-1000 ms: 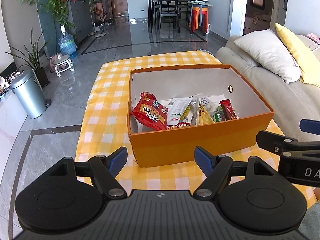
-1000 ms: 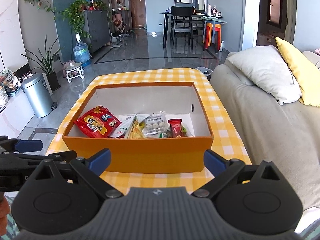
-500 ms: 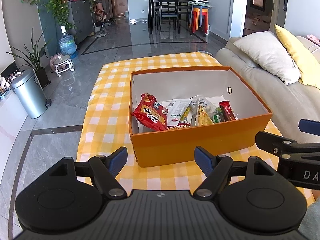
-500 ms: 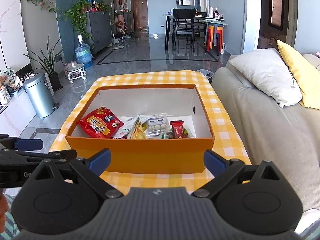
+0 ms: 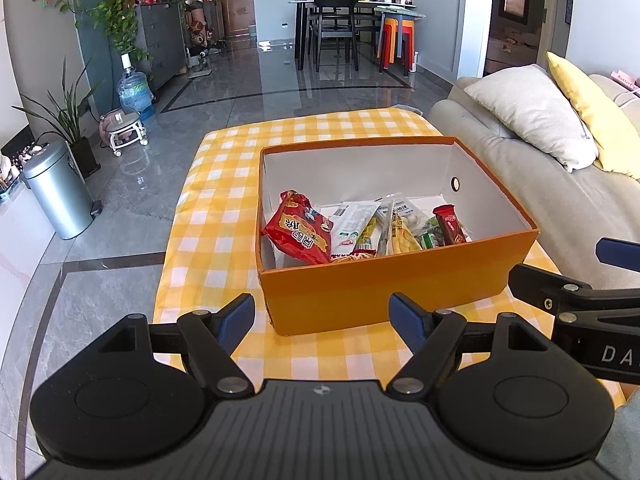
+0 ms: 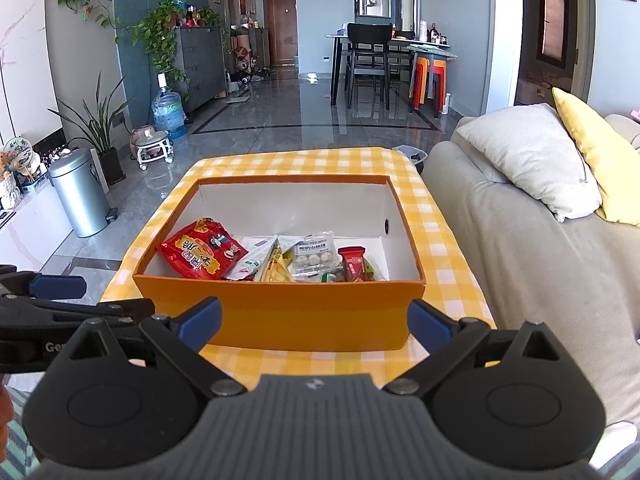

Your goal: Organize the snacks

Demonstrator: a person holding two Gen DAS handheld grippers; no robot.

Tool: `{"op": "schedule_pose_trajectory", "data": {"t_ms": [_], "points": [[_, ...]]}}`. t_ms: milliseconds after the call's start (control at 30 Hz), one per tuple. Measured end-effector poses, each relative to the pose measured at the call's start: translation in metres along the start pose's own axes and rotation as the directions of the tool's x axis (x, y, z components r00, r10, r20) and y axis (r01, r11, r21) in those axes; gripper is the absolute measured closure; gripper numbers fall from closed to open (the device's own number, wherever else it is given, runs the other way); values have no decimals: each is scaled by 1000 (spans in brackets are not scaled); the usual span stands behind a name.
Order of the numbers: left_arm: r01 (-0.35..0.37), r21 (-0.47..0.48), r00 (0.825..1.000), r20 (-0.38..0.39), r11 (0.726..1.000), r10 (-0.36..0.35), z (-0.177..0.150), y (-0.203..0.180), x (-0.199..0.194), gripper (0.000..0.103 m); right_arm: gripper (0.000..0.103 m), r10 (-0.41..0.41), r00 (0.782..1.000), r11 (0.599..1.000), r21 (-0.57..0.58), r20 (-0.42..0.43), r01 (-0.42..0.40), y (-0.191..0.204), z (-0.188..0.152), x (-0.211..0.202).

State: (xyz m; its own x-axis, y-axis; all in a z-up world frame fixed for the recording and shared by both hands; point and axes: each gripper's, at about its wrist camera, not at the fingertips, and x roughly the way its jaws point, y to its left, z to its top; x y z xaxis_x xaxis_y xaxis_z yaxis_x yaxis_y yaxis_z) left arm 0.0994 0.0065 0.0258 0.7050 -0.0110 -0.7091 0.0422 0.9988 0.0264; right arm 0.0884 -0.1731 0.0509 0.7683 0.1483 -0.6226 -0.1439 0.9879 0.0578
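Note:
An orange box [image 5: 400, 284] [image 6: 280, 316] with a white inside stands on the yellow checked tablecloth [image 5: 224, 184] [image 6: 452, 280]. In it lie several snack packets: a big red bag [image 5: 300, 232] [image 6: 202, 254], a white packet [image 5: 352, 220], a clear pack of white balls [image 6: 314, 254] and a small red bar [image 5: 450, 224] [image 6: 352, 264]. My left gripper [image 5: 322, 318] is open and empty, just short of the box's near wall. My right gripper [image 6: 316, 318] is open and empty at the same wall, to the right of the left one.
A grey sofa [image 6: 540, 248] with a white cushion [image 6: 528, 160] and a yellow cushion [image 6: 596, 152] runs along the right. A steel bin [image 5: 60, 192] stands on the floor at the left, with plants and a water bottle [image 6: 168, 112] behind.
Both grippers have drawn back and risen slightly, so the box sits a little lower in both views. The snacks have not moved.

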Motion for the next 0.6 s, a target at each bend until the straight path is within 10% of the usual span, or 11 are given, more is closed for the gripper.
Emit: {"op": "schedule_pose_trajectory", "data": {"t_ms": [600], "points": [[-3, 0, 1000, 1, 1000, 3, 1, 0, -2, 13, 7, 1, 1000, 1000, -7, 6, -1, 0, -1, -4]]}}
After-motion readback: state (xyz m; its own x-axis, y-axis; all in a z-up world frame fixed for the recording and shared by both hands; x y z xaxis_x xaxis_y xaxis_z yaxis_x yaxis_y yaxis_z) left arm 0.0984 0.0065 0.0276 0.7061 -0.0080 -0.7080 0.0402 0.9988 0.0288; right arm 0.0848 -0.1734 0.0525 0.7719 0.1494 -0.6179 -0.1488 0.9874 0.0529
